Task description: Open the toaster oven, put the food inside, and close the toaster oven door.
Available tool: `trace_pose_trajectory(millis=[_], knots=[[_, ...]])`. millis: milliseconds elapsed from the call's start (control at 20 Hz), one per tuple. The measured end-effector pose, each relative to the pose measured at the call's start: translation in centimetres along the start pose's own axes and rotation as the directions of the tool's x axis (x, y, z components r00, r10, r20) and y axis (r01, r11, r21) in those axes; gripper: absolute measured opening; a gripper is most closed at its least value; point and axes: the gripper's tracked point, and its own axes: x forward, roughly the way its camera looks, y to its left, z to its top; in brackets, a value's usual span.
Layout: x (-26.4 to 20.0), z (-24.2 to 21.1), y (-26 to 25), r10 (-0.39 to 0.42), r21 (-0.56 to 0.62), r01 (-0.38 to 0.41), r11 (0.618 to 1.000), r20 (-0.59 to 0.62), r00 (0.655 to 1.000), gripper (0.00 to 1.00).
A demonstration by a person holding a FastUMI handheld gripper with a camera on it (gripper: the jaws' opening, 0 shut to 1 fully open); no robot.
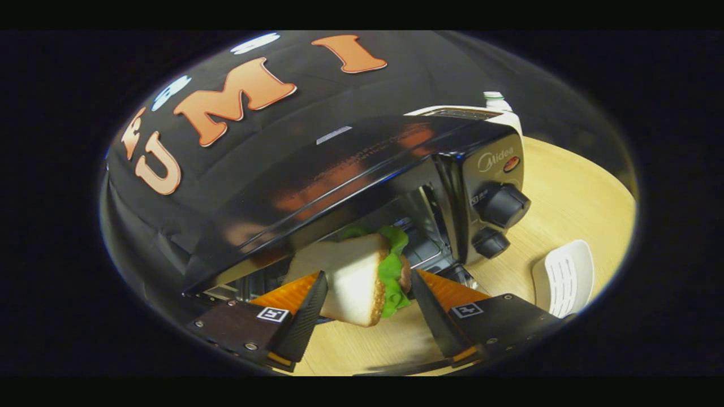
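In the gripper view, the toaster oven (362, 186) is standing open on the tabletop (571, 198); its cavity is showing beneath the dark glossy top, so the opening step looks done. The sandwich (359, 277) is hanging between the jaws of the gripper (367, 297), which are set fairly wide and are closing on its two sides; both fingers seem to be pressing it, though the contact on the lettuce side is hard to make out. It is sitting just at the mouth of the oven, partly in front of the rack, not yet resting inside. Placing the food, letting go and closing the door are remaining. A white spatula-like tool (565, 277) is lying on the tabletop beside the oven's knobs (500, 206).
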Motion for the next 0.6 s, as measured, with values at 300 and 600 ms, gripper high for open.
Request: trace_pose_trajectory(millis=[300,600], knots=[[0.3,-1.1,3.3,0.074,0.032,-0.073,0.997,-0.017,0.997,0.89],[-0.6,-0.3,3.4,0.115,-0.021,-0.115,0.993,-0.009,0.993,0.88]])
